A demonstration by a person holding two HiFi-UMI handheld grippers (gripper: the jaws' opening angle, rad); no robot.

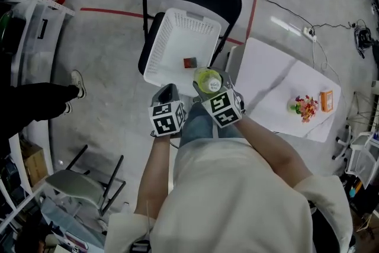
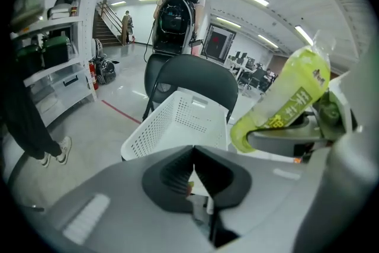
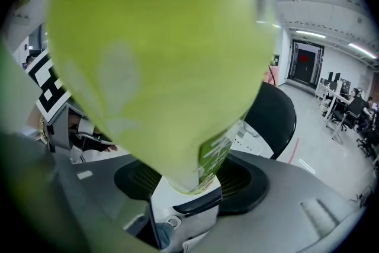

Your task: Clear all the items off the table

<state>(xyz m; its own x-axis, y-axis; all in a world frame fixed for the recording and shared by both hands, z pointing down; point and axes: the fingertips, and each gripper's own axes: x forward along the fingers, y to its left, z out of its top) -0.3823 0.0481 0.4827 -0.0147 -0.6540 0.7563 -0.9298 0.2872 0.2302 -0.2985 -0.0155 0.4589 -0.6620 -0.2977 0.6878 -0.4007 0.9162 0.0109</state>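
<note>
Item: green pouch (image 1: pixel 208 81), grasped in my right hand-held gripper (image 1: pixel 208 88), at white basket (image 1: pixel 155 50) rim. Left hand-held gripper (image 1: pixel 167 92): clenched, empty. Next, I judge: release inside.

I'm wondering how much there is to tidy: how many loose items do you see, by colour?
Green pouch, held by right hand-held gripper: 1
Dark red block, in basket: 1
Orange packet, on table: 1
Multicoloured bundle, on table: 1
Total: 4
</note>
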